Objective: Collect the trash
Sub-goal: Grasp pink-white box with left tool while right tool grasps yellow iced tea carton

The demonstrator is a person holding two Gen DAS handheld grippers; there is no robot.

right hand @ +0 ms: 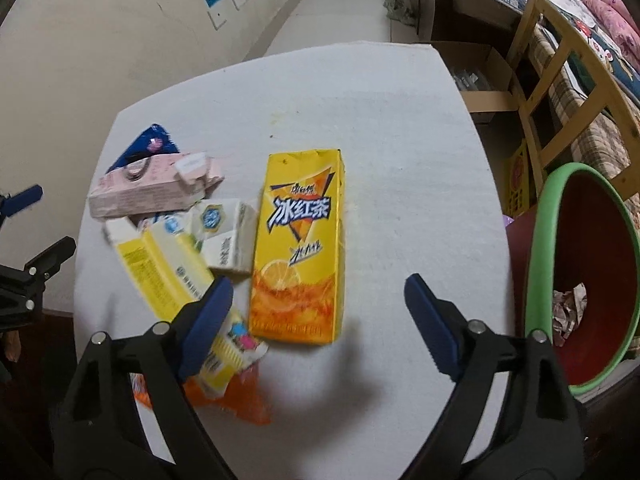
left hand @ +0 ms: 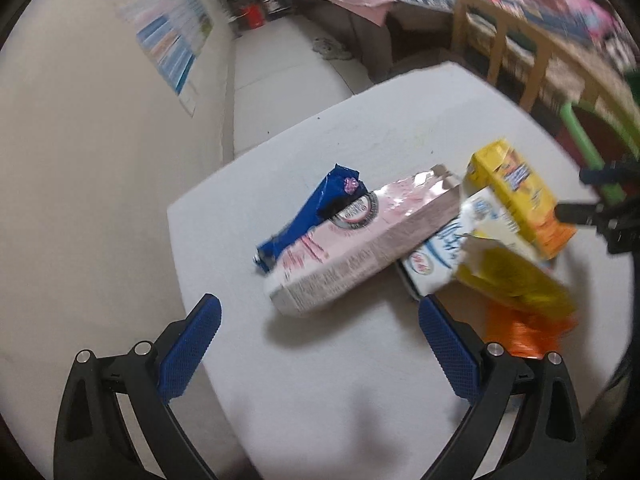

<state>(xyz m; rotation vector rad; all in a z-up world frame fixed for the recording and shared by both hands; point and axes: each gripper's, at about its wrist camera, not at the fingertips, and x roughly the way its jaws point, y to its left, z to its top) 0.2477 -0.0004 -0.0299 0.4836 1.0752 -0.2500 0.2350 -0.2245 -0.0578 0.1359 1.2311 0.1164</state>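
Your right tongs (right hand: pixel 318 308) stand spread wide above the near end of the yellow iced-tea carton (right hand: pixel 298 246), which lies flat on the white bench (right hand: pixel 400 160), and nothing is between the blue pads. Your left tongs (left hand: pixel 318 334) are likewise spread and empty, hovering near the pink carton (left hand: pixel 356 240). The step in hand appears to be the first pick from the litter. Centre the right tongs across the carton's narrow width, lower until the pads straddle both long edges, then close gently; it is thin coated card, probably empty, and will likely cave if squeezed hard. The red bin with green rim (right hand: pixel 540 240) stands just beyond the right edge of the bench, with crumpled paper already inside, so the carry is short. On the left, the pink carton has a torn foil-lined end and rests across a blue foil wrapper (left hand: pixel 316 208) and a white carton (left hand: pixel 460 240); lift it clear before the rest. The yellow box (right hand: pixel 160 272) and orange wrapper (right hand: pixel 240 400) nearest you are crumpled and partly blurred.
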